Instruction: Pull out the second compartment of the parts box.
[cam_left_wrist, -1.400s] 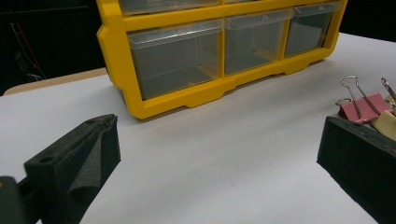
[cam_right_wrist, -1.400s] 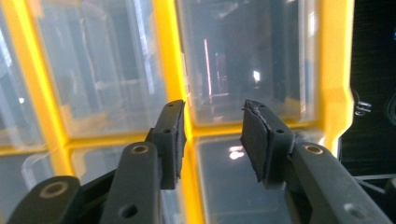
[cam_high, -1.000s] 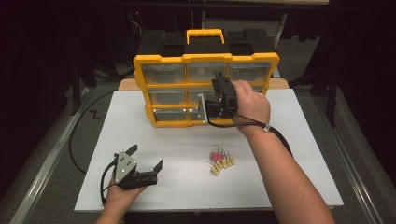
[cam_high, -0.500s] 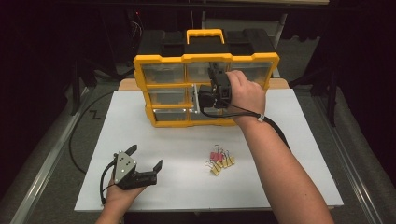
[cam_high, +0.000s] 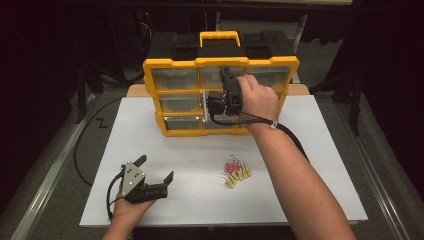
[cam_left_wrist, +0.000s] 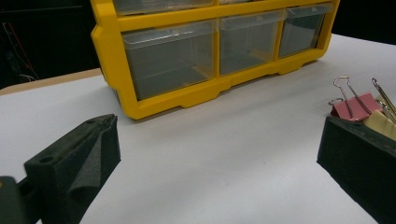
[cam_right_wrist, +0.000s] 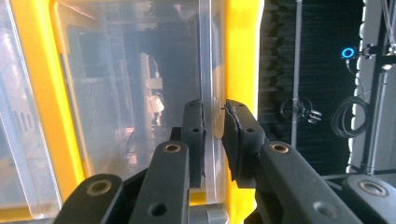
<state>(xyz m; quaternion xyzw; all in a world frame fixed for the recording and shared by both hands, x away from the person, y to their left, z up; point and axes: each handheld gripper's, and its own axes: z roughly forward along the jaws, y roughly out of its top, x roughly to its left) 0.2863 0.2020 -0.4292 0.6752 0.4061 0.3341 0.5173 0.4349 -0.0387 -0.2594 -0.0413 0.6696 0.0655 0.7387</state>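
A yellow organizer (cam_high: 175, 64) with clear drawers stands at the back of the white table. My right gripper (cam_high: 223, 82) is turned on its side at the middle drawer of the top row. Its jaws have just been closing and now pinch the clear drawer's lip (cam_right_wrist: 211, 93) between the pads (cam_right_wrist: 196, 135), beside the yellow frame (cam_right_wrist: 240, 56). My left gripper (cam_high: 156, 167) rests in the hand at the front left, open with nothing between its jaws (cam_left_wrist: 215, 135). Several binder clips (cam_high: 236, 172), one of them pink (cam_left_wrist: 357, 105), lie right of it.
The organizer's lower drawers (cam_left_wrist: 170, 60) look empty from the left gripper view. A black handle block (cam_high: 220, 42) sits on top of the organizer. Cables trail off the table's left edge (cam_high: 85, 145). Bare white table surface (cam_high: 200, 150) lies between the organizer and the clips.
My right hand has shifted a little left and up on the organizer's face, and its gripper's jaws have narrowed onto the drawer lip. The left gripper has stayed put.
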